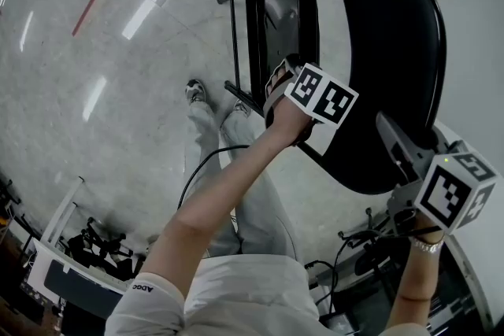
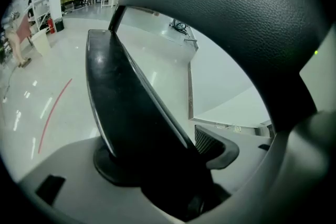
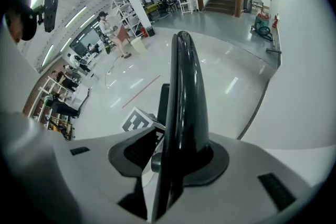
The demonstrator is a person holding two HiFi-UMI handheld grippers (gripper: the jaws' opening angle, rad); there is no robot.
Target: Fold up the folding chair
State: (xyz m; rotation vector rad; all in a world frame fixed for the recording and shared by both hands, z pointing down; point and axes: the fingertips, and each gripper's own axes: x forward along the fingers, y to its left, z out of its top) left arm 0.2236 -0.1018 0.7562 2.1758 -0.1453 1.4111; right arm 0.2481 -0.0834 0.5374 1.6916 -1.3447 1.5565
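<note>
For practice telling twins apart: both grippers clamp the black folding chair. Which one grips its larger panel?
The right gripper, clamped on the large outer panel; the left gripper is shut on the smaller inner panel instead.

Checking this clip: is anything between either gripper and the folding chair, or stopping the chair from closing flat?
Nothing visible. The left gripper and the right gripper each grip a black panel of the folding chair between their fingers, and nothing shows in the gap between its panels.
</note>
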